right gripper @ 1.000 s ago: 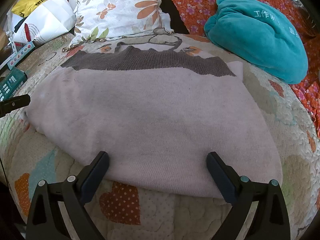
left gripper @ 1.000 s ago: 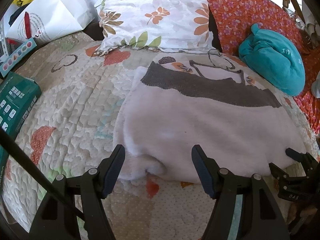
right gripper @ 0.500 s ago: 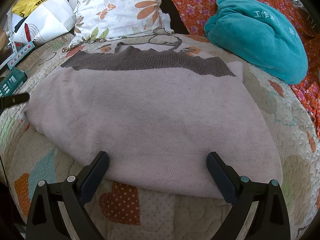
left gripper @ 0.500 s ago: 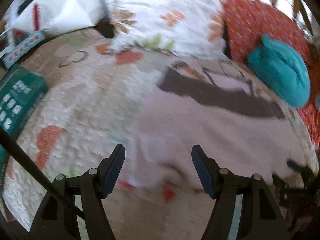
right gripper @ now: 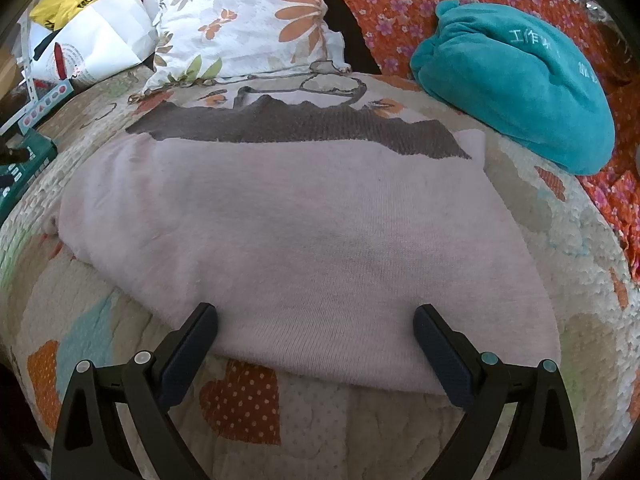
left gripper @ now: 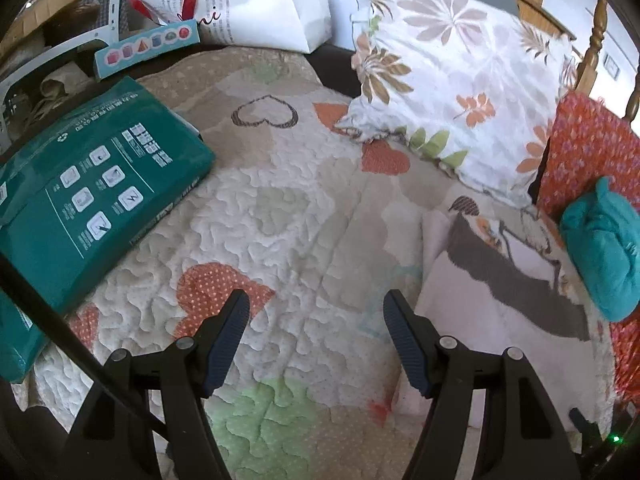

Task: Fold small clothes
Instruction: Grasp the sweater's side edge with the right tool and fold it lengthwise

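Observation:
A pale pink folded garment (right gripper: pixel 304 240) with a grey-brown band along its far edge lies flat on the heart-patterned quilt (right gripper: pixel 240 420). My right gripper (right gripper: pixel 316 344) is open and empty, its fingers spread over the garment's near edge. In the left wrist view the garment (left gripper: pixel 492 320) lies at the right. My left gripper (left gripper: pixel 316 332) is open and empty over bare quilt (left gripper: pixel 280 220), to the left of the garment.
A green box (left gripper: pixel 84 204) lies on the quilt at the left. A floral pillow (left gripper: pixel 456 96) and a white paper bag (left gripper: pixel 256 4) stand at the back. A teal bundle (right gripper: pixel 516 84) rests on an orange floral cover (right gripper: pixel 400 4) at the right.
My left gripper has swung left, away from the garment's near left corner, and now faces bare quilt and the green box. The right gripper and the garment have not moved.

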